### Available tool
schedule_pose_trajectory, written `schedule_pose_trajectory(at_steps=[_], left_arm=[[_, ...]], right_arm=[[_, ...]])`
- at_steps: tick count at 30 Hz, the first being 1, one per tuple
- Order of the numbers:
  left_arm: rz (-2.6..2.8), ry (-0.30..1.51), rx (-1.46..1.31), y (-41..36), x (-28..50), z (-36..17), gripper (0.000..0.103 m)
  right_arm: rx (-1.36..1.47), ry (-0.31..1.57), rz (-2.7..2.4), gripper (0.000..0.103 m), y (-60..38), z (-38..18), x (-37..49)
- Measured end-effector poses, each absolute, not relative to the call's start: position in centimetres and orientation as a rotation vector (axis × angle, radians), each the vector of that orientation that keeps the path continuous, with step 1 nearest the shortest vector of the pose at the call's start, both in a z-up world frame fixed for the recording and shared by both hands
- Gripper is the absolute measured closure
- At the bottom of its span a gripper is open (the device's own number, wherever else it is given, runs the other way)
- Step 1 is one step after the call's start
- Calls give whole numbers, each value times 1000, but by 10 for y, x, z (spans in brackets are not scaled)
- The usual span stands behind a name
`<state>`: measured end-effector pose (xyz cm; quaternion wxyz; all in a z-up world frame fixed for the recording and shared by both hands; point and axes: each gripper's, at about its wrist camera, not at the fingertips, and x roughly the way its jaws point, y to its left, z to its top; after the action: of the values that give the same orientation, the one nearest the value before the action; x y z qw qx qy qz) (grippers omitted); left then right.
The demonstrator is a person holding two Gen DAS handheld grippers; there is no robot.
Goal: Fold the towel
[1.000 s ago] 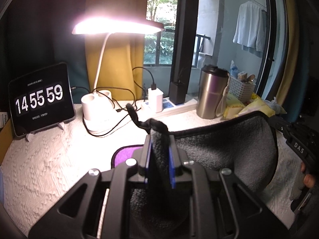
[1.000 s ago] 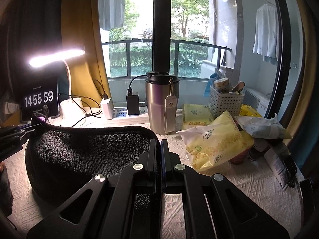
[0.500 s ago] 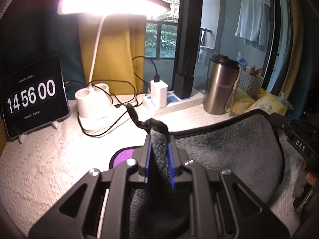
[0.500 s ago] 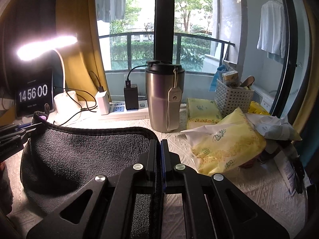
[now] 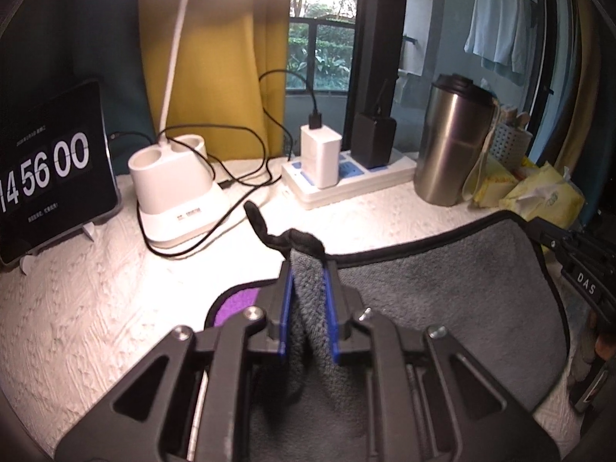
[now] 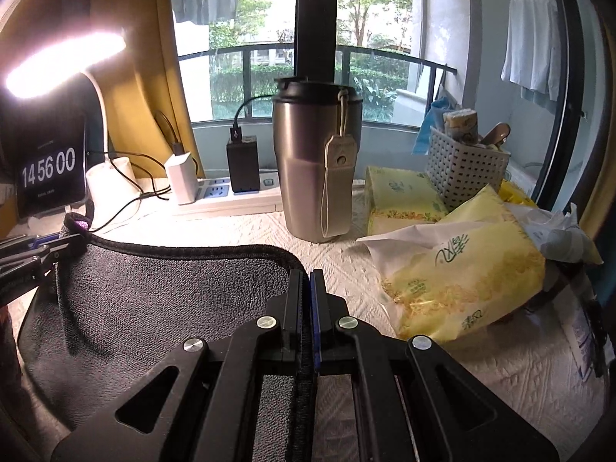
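At bottom centre the left gripper (image 5: 308, 292) pinches a bunched corner of the grey black-edged terry towel (image 5: 454, 300), the right gripper (image 6: 307, 300) clamped tight on its opposite edge, bare white textured tabletop (image 5: 77, 300) lower left, a steel lidded tumbler (image 6: 315, 161) and white perforated basket (image 6: 462, 169) of packets beyond.

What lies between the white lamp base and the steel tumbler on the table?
In the left wrist view, the white power strip lies between lamp base and steel tumbler, holding a white charger and a black adapter.
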<state>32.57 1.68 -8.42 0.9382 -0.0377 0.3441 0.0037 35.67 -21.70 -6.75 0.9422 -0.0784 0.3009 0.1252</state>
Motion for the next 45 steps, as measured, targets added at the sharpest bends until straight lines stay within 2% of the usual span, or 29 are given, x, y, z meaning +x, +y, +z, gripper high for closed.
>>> schedule_pose_trajectory(at_steps=[7,14,19,22,45], left_arm=[[30,780,-106,25,341,-103,84],[45,838,-120,32,341,-115,77],[68,840,-131,42,334,-118,66],[92,822,-137,50,330,-115,54],[112,779,-104,53,325,-99,53]], right_arm=[[-167,670,244,99,-215,-83,371],[-172,722,232,99,-214,-92,380],[-178,745,222,99,-212,-96,383],[-182,756,215,99,-212,-97,385],[-154,780,197,98,-213,-95,384]])
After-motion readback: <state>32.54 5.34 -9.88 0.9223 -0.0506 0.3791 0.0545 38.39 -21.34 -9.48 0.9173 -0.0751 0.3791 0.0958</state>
